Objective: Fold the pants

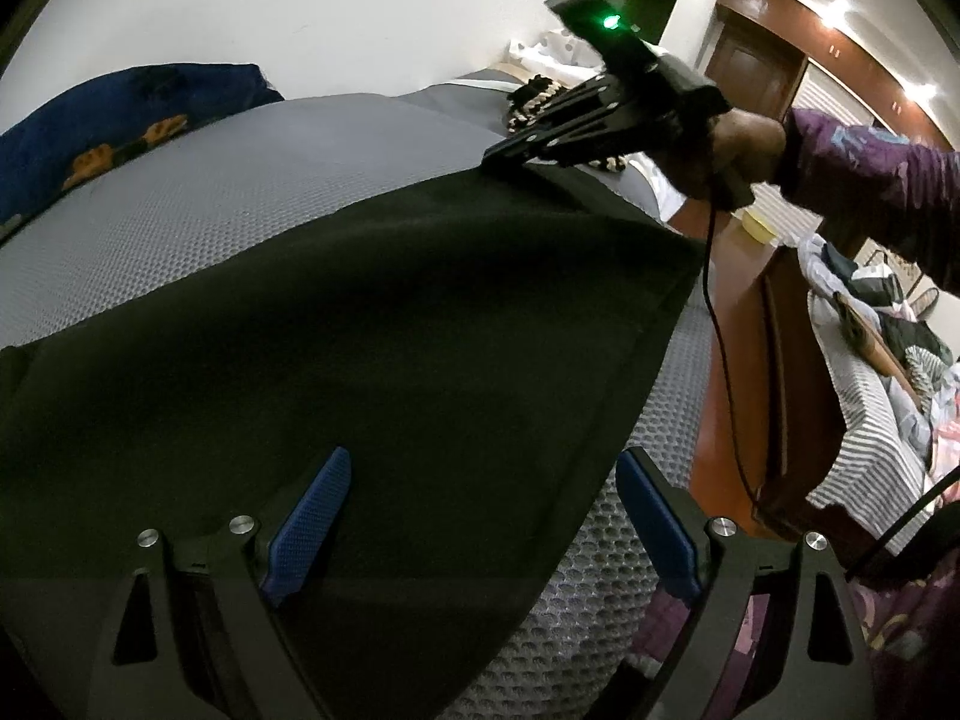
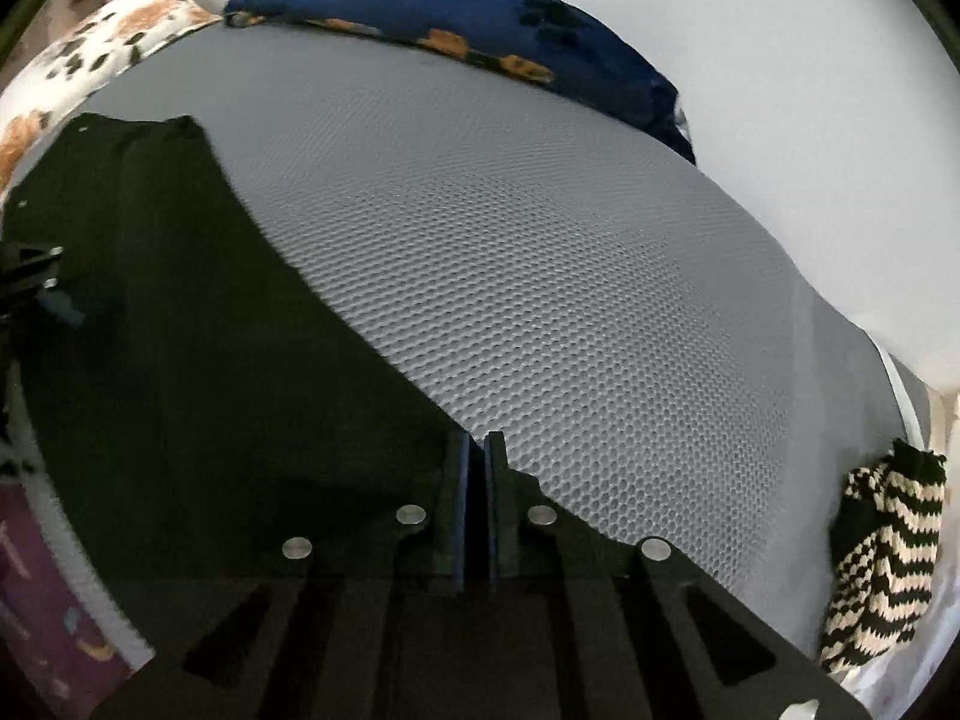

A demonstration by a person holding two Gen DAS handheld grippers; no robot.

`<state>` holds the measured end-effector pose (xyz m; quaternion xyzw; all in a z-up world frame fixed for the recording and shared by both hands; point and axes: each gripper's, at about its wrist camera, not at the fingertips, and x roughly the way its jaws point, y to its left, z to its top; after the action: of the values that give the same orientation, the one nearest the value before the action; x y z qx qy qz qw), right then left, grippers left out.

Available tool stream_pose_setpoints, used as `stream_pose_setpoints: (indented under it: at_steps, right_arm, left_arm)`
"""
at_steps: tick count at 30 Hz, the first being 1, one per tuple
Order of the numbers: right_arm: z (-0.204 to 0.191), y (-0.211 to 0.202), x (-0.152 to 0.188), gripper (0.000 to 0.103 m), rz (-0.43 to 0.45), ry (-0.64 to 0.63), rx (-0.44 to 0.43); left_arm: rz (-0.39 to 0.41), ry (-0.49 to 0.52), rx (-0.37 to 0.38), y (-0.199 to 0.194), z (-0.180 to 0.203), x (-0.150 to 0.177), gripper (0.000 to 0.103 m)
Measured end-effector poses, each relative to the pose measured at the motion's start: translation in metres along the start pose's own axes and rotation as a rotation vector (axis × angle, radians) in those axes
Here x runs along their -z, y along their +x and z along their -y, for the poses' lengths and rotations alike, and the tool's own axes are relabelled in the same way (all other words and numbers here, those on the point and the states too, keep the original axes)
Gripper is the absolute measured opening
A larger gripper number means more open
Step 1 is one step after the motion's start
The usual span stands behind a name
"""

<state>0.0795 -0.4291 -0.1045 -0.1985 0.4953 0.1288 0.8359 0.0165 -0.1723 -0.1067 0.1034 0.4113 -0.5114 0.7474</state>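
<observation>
The black pants [image 1: 336, 324] lie spread flat on the grey mesh-covered bed [image 1: 198, 180], a hemmed edge running just ahead of the left claw [image 1: 480, 516], whose blue pads [image 1: 309, 525] stand wide apart over the cloth, one above the fabric, the other above bare mesh. Only the left view shows the right claw [image 1: 501, 157] from outside, its tips pressed together on the pants' far corner, held by a hand [image 1: 729, 150] in a purple sleeve (a green light glows on its body). The right view shows the closed fingers [image 2: 457, 504] pinching the dark fabric edge, a striped knit item [image 2: 882, 558] to their right and a blue pillow [image 2: 480, 18] far ahead.
</observation>
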Motion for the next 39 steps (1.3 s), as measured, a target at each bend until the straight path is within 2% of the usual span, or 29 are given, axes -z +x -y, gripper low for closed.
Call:
stream_pose_setpoints:
  at_steps: [2,4,6,8,10,11,13,14,16,19,23,25,28,32,35,37,39]
  right_arm:
    - [0.006,0.014,-0.003,0.002,-0.01,0.022,-0.002]
    - [0.012,0.024,0.003,0.001,-0.024,0.047,0.039]
    - [0.027,0.024,0.006,0.001,0.021,0.126,0.034]
    - [0.042,0.006,0.013,0.004,0.09,0.241,0.026]
    - [0.064,-0.027,0.035,0.009,0.182,0.451,-0.068]
    - [0.072,-0.042,0.053,0.01,0.221,0.572,-0.181]
    - [0.073,-0.063,0.088,0.011,0.282,0.742,-0.346]
    - [0.065,-0.075,0.11,0.011,0.311,0.813,-0.396]
    - [0.039,-0.09,0.143,0.011,0.323,0.882,-0.417]
    - [-0.011,-0.093,0.174,0.011,0.293,0.939,-0.43]
    - [-0.049,-0.08,0.183,0.011,0.29,1.012,-0.442]
    - [-0.05,-0.067,0.182,0.011,0.277,1.043,-0.453]
    - [-0.052,-0.06,0.18,0.011,0.282,1.05,-0.389]
    - [-0.046,-0.052,0.181,0.011,0.295,1.096,-0.367]
    - [-0.045,-0.05,0.178,0.02,0.325,1.12,-0.397]
    - [-0.049,-0.053,0.174,0.033,0.353,1.127,-0.414]
    - [-0.052,-0.053,0.172,0.037,0.369,1.147,-0.424]
  left_arm:
    - [-0.001,0.002,-0.003,0.0,0.001,0.001,0.09]
    - [0.004,0.011,0.001,-0.002,0.001,0.004,0.09]
    - [0.014,0.012,0.011,-0.004,0.0,0.007,0.09]
    - [0.014,-0.003,0.019,-0.005,-0.002,0.006,0.09]
    - [0.007,-0.031,0.032,-0.007,-0.005,0.003,0.09]
    - [0.009,-0.047,0.04,-0.008,-0.007,0.002,0.09]
    - [0.027,-0.079,0.04,-0.012,-0.011,0.001,0.09]
    - [0.037,-0.092,0.03,-0.013,-0.014,0.001,0.09]
    - [0.048,-0.111,0.01,-0.013,-0.02,0.004,0.09]
    - [0.076,-0.132,-0.001,-0.017,-0.022,0.006,0.09]
    - [0.092,-0.138,-0.02,-0.023,-0.019,0.006,0.09]
    - [0.097,-0.126,-0.041,-0.028,-0.016,0.005,0.09]
    - [0.112,-0.135,-0.047,-0.037,-0.015,0.006,0.09]
    - [0.113,-0.17,-0.057,-0.044,-0.018,0.014,0.09]
    - [0.093,-0.228,-0.042,-0.042,-0.024,0.019,0.09]
    - [0.091,-0.252,-0.034,-0.041,-0.026,0.021,0.09]
    - [0.092,-0.258,-0.035,-0.041,-0.027,0.021,0.09]
